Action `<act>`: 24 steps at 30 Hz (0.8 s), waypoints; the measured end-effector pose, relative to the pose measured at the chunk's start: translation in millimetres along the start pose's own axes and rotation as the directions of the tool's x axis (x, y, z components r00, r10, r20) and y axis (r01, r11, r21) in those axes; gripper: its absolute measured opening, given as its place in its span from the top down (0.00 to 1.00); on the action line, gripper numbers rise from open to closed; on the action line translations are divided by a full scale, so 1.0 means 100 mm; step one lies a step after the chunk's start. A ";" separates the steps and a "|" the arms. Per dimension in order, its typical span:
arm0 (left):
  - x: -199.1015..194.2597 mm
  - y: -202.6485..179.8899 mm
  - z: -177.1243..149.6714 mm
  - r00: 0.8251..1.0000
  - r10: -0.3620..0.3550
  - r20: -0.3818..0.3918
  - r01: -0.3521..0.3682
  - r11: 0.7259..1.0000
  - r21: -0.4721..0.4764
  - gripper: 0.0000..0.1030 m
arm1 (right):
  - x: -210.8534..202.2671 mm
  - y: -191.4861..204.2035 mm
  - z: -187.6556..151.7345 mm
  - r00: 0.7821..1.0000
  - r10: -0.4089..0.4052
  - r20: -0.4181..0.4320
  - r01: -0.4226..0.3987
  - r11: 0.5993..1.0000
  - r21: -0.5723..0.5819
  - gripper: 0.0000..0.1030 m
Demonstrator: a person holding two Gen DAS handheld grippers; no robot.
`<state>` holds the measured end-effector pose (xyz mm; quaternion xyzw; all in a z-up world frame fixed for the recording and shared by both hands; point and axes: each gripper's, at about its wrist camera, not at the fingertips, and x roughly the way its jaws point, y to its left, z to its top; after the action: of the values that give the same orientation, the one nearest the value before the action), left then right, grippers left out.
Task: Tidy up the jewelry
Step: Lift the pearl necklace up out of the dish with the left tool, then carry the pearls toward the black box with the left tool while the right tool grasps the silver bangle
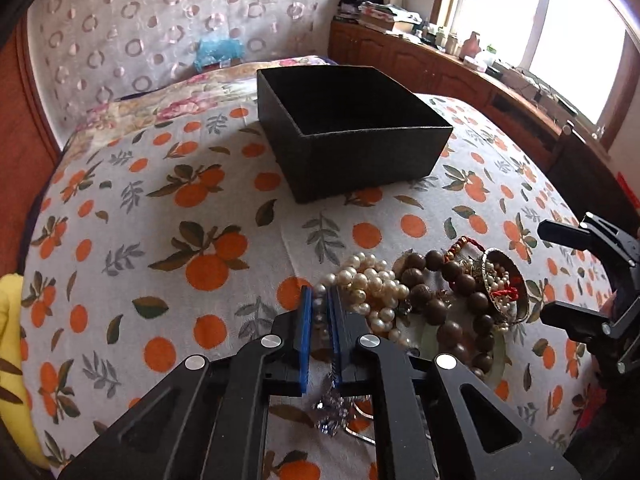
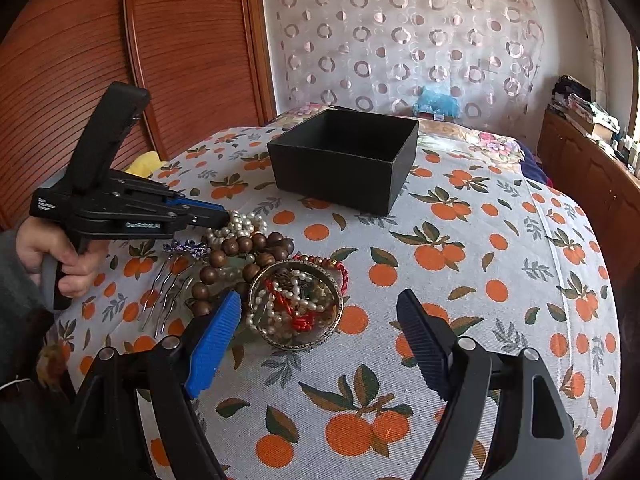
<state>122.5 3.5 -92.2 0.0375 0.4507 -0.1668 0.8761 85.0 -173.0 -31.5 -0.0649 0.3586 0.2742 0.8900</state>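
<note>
A pile of jewelry lies on the orange-print cloth: a white pearl necklace [image 1: 370,284] [image 2: 240,226], brown wooden beads [image 1: 448,280] [image 2: 244,254], a gold bangle [image 1: 506,286] [image 2: 298,304] filled with small pearls and red cord, and a purple hair comb [image 2: 180,264]. An open, empty black box [image 1: 344,128] [image 2: 344,160] stands beyond the pile. My left gripper [image 1: 320,300] [image 2: 224,216] is shut on a strand of the pearl necklace at the pile's left edge. My right gripper [image 2: 320,308] [image 1: 560,272] is open, its fingers on either side of the bangle.
A bed with floral bedding [image 1: 192,92] and a circle-patterned curtain [image 2: 400,40] lie behind the box. A wooden cabinet [image 1: 460,72] with clutter runs along the window at the right. A yellow cloth [image 1: 12,360] lies at the left edge.
</note>
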 end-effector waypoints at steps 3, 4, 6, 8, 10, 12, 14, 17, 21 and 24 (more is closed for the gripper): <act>0.00 -0.02 0.04 1.000 0.016 0.011 -0.016 1.000 0.004 0.94 | 0.00 0.00 0.00 1.000 0.000 -0.001 0.000 1.000 0.000 0.20; -0.02 -0.02 0.05 1.000 0.020 0.022 -0.020 1.000 -0.002 0.94 | 0.00 0.00 0.00 1.000 -0.001 -0.002 0.001 1.000 -0.001 0.20; -0.14 -0.05 0.12 0.998 0.016 0.062 -0.015 1.000 -0.016 0.94 | 0.00 -0.01 -0.01 1.000 -0.001 -0.007 0.001 1.000 -0.001 0.20; -0.30 -0.11 0.19 0.994 0.008 0.110 -0.006 1.000 -0.017 0.94 | 0.02 -0.02 -0.01 1.000 -0.001 -0.012 0.001 1.000 -0.002 0.21; -0.48 -0.19 0.27 0.987 0.003 0.159 -0.002 1.000 -0.008 0.94 | 0.05 -0.04 -0.02 1.000 0.006 -0.025 -0.006 1.000 -0.001 0.28; -0.69 -0.28 0.38 0.977 0.001 0.214 -0.001 1.000 0.003 0.94 | 0.08 -0.04 -0.02 0.999 0.020 -0.038 -0.020 1.000 -0.004 0.33; -0.85 -0.34 0.48 0.967 -0.009 0.253 0.006 1.000 0.012 0.94 | 0.10 -0.04 -0.01 0.998 0.038 -0.053 -0.038 0.999 -0.006 0.42; -1.05 -0.42 0.59 0.953 -0.012 0.303 0.006 1.000 0.021 0.94 | 0.14 -0.07 0.00 0.997 0.033 -0.067 -0.034 0.999 -0.009 0.56; -1.25 -0.47 0.71 0.936 -0.020 0.350 0.011 1.000 0.030 0.94 | 0.23 -0.17 0.02 0.994 0.040 -0.098 -0.039 0.999 0.006 0.69; -1.36 -0.50 0.75 0.927 -0.020 0.373 0.006 0.999 0.037 0.94 | 0.28 -0.20 0.03 0.991 0.068 -0.118 -0.067 0.998 0.008 0.74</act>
<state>91.5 -25.1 65.6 0.0173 0.2730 -0.1845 0.9440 114.0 -176.1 -49.9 -0.0672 0.4132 0.2991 0.8575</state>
